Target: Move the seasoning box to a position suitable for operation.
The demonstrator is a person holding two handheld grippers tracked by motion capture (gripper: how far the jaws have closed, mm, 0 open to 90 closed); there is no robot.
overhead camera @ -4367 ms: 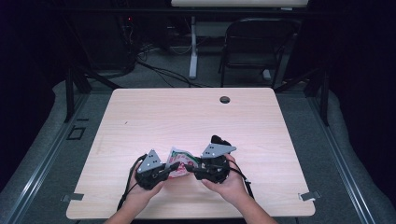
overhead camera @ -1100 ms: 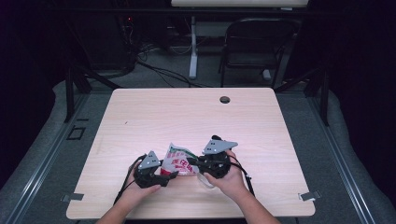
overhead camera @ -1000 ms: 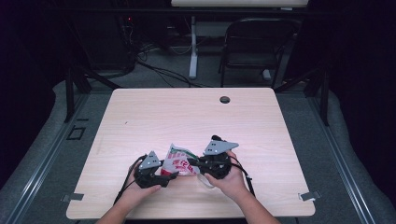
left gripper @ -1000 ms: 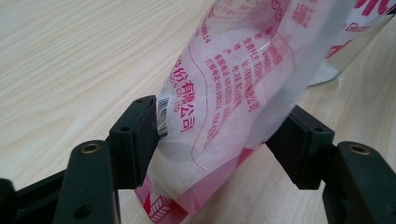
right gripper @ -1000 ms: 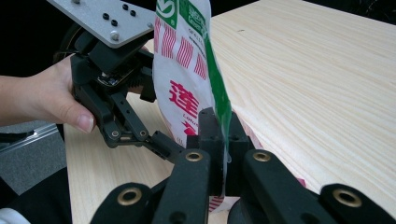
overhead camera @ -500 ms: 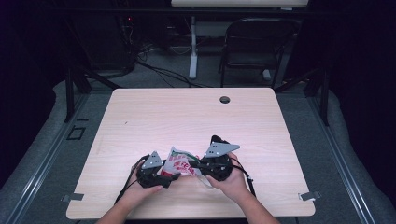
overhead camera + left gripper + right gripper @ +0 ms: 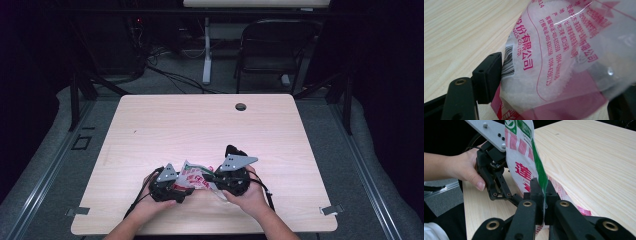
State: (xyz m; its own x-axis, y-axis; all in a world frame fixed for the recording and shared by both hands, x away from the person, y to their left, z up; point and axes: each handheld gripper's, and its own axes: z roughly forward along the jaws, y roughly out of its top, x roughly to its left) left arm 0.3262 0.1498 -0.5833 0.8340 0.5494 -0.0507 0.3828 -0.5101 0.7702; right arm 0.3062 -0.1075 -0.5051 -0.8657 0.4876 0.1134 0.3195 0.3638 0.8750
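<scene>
A: Right claw (image 7: 544, 202): what does it hold, and how?

B: Its jaws are pressed together on the green-trimmed edge of the plastic bag (image 7: 524, 167), which rises upright just beyond the pads. Left claw (image 7: 549, 82): its jaws have just been opening and stand spread. The bag's bulging lower body lies between them; one black jaw rests beside the barcode, and I cannot tell whether it touches the film.

A: Where does the bag sit relative to the two claws?

B: Between them, bridging the gap, just above the tabletop (image 7: 200, 125) at its near edge. In the high view the left claw (image 7: 167, 186) is at one side of the bag (image 7: 192, 177) and the right claw (image 7: 232, 180) at the other.

A: Appearance?

B: Clear film with pink and red printed characters, red stripes, a green logo near the top, and fine white grains inside.

A: Handling?

B: Probably soft, slick and shape-shifting; the grains likely make the lower part sag. The flat sealed edge seems the best hold, since a pinch on the full belly would likely slide or strain the film.
</scene>
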